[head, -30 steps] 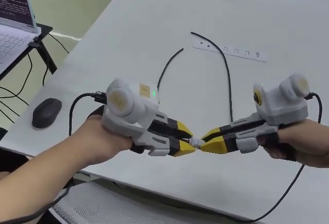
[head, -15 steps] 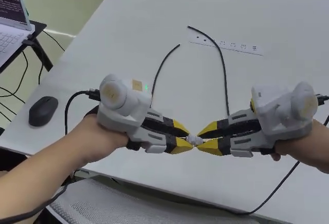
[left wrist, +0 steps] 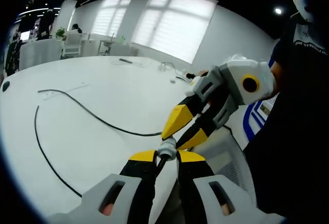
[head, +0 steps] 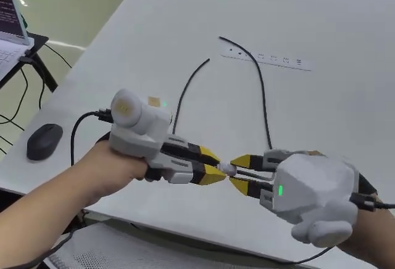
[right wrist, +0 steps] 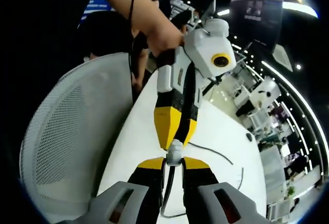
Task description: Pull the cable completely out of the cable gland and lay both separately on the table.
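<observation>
**A:** How far along is this?

**B:** Barely begun, I'd judge. The small pale grey plastic cable gland [head: 228,169] is held in the air over the near edge of the wide white desk [head: 321,108]. The thin black cable [head: 262,96] still runs through it.

**A:** Who holds what?

**B:** The left claw [head: 217,174] is pinched together on the cable gland. The right claw [head: 234,171] meets it nose to nose, its jaws drawn in on the black cable just beside the gland. In the right gripper view the cable runs down between them.

**A:** And the rest of the cable?

**B:** From the right claw it trails back onto the desk in a long curve. A second black run lies on the desk to the left of that curve. It is probably the other tail, but I cannot trace the join.

**A:** Anything sitting inside anything?

**B:** The gland is the sleeve here, and the cable is what's in it. What's left is everything: draw the cable fully out, then lay the two pieces apart on the desk.
</observation>
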`<state>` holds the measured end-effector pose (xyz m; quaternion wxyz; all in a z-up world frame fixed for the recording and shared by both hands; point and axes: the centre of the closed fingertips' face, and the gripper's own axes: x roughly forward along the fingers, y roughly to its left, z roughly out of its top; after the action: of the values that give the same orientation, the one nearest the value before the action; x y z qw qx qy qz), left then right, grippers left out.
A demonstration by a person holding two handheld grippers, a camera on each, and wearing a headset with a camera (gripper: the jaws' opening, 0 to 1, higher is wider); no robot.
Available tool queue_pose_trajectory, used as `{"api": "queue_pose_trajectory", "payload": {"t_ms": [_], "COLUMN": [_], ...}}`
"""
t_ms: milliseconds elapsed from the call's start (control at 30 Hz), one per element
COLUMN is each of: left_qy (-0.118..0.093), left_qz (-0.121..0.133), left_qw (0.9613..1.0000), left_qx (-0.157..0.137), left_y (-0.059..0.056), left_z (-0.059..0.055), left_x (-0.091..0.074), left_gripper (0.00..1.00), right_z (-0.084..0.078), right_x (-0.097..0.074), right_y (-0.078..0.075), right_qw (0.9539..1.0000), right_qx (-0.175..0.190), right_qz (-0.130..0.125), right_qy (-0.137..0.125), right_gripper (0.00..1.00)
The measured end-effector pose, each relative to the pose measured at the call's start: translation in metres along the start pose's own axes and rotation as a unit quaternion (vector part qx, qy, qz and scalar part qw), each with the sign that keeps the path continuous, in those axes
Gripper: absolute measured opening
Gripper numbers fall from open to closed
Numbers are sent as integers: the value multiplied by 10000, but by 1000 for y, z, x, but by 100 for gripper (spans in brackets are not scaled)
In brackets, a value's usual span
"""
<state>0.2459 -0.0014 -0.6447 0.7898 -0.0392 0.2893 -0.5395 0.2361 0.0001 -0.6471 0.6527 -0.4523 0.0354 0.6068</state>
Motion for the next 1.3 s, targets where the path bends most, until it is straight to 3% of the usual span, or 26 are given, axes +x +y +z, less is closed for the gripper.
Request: {"api": "queue_pose_trajectory", "payload": {"t_ms": [67, 267, 433, 667, 733, 767, 833, 933, 1100, 1167, 1300], "left_qy": [-29, -54, -79, -119, -95, -96, -143, -274, -301, -245, -226], "left_qz": [-24, -16, -14, -22, -6, -4, 44, 146, 243, 308, 336], "left_qw": [10000, 10000, 10000, 9999, 9999, 9998, 9993, 9980, 9954, 9947, 9937], "left_qx": [-70, -32, -21, 70, 114, 163, 348, 557, 872, 952, 1049], "left_y": [0, 0, -1, 1, 3, 3, 4, 5, 5, 6, 8], "left_z": [0, 3, 3, 8, 7, 7, 9, 15, 20, 20, 22], "left_x": [0, 1, 1, 1, 0, 0, -2, -6, -8, -8, -7], "left_gripper": [15, 15, 15, 15, 15, 15, 15, 15, 15, 15, 15], "right_z": [0, 0, 1, 3, -2, -5, -3, -7, -16, -19, -22], "right_x": [-1, -3, -3, -2, -3, -4, -8, -12, -15, -13, -7], "right_y": [0, -4, -4, -7, -3, -6, -13, -20, -29, -29, -27], "right_qw": [9998, 9999, 9997, 9980, 9932, 9919, 9887, 9730, 9711, 9677, 9669], "right_qx": [-165, -93, 218, 618, 1152, 1267, 1500, 2306, 2347, 2466, 2471], "right_qz": [-68, -71, 80, 52, 167, 101, 11, -73, -376, -421, -470], "right_qy": [32, -51, -84, -97, -8, 73, -12, 30, 211, 295, 420], "right_gripper": [8, 8, 8, 12, 16, 15, 12, 18, 15, 14, 11]}}
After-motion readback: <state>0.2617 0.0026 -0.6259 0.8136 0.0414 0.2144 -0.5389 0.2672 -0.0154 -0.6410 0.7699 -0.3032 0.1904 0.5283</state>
